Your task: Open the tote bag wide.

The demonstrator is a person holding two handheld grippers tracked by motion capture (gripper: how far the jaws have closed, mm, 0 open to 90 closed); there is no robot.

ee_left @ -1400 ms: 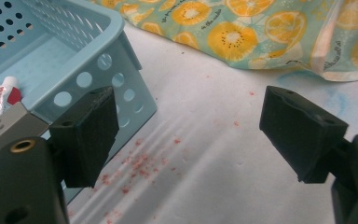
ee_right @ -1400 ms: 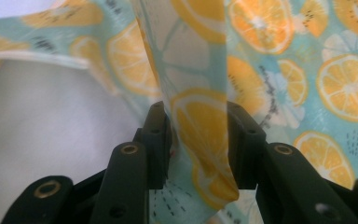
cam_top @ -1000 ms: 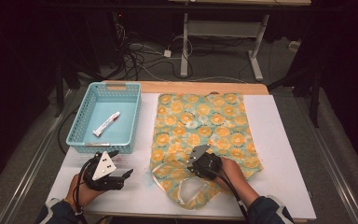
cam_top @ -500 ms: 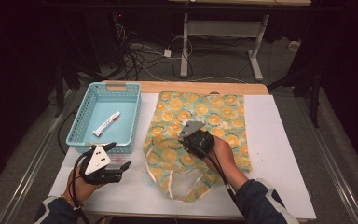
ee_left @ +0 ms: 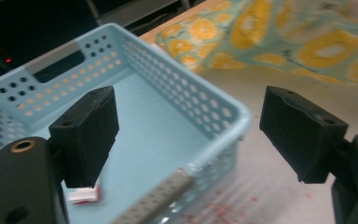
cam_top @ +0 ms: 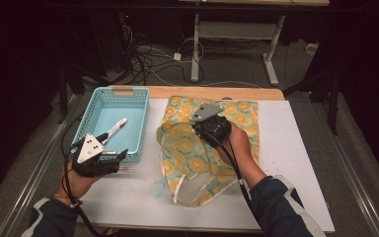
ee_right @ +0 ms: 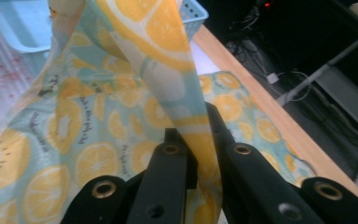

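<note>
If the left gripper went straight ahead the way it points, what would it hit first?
Probably the near corner of the blue basket, which lies between the open left gripper fingers; depth is hard to judge.

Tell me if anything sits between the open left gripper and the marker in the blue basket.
Yes. The basket's near wall stands between the left gripper and the marker, which lies on the basket floor. From above, nothing visible covers it.
</note>
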